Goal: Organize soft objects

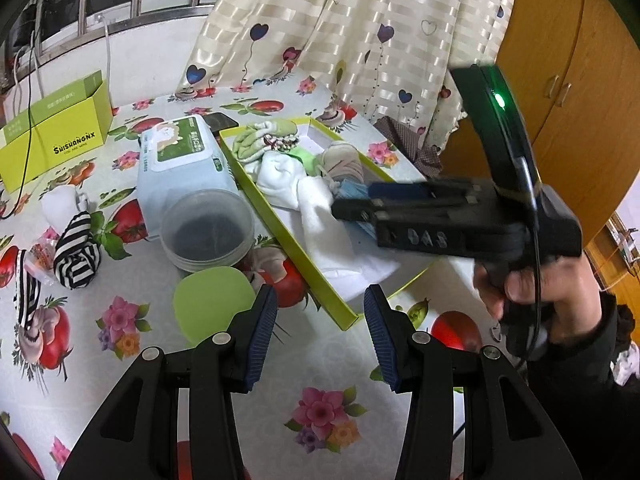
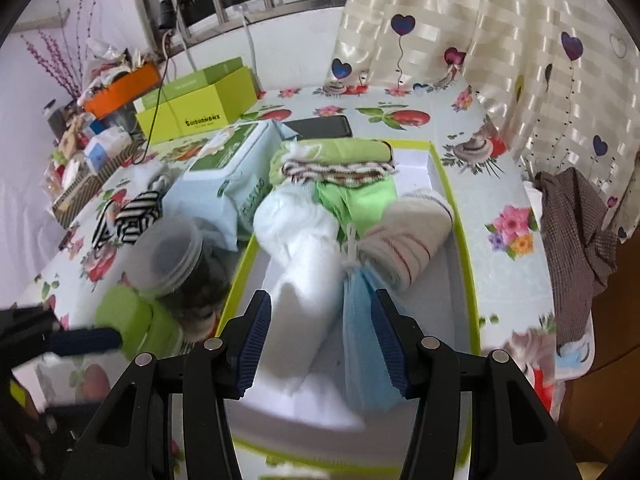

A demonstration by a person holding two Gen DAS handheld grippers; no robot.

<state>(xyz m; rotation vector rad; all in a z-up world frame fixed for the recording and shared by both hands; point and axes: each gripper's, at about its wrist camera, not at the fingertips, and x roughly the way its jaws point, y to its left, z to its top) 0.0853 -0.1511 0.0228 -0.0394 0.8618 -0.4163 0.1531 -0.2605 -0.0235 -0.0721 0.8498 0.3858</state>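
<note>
a: floral oilcloth covers the bench (image 1: pixel 224 400); heart-print curtain (image 1: pixel 360 20) behind, wooden cupboard far right. list the task's things.

b: item one, shallow green-rimmed tray (image 2: pixel 460 216), centre of bench. contents: folded green cloth at the far end, rolled white sock (image 2: pixel 296 232) on the left, striped sock roll (image 2: pixel 412 236) on the right, blue face mask (image 2: pixel 362 320) at the near end.

a: outside the tray?

b: black-and-white striped sock (image 1: pixel 78 248), left of bench, well apart from the tray. beside it a wet-wipe pack (image 1: pixel 180 160), a clear tub (image 1: pixel 208 228) and its green lid (image 1: pixel 214 304) just beside the tray's left wall.

a: tools?

b: left hand-held gripper (image 1: pixel 320 336), jaws spread, nothing between them, hanging over the tray's near corner. right hand-held gripper (image 2: pixel 320 344), jaws spread over the tray's near end; the white sock and the blue mask lie below the gap. whether the right pad touches the mask, cannot tell.

a: risks from here?

b: judged only: closing now could catch mask and sock together, since both lie under the gap, and the mask's loop looks tangled with the neighbouring rolls, so a lift might drag them out. the two tools sit close, so a reach towards the striped sock could clip the tub.
</note>
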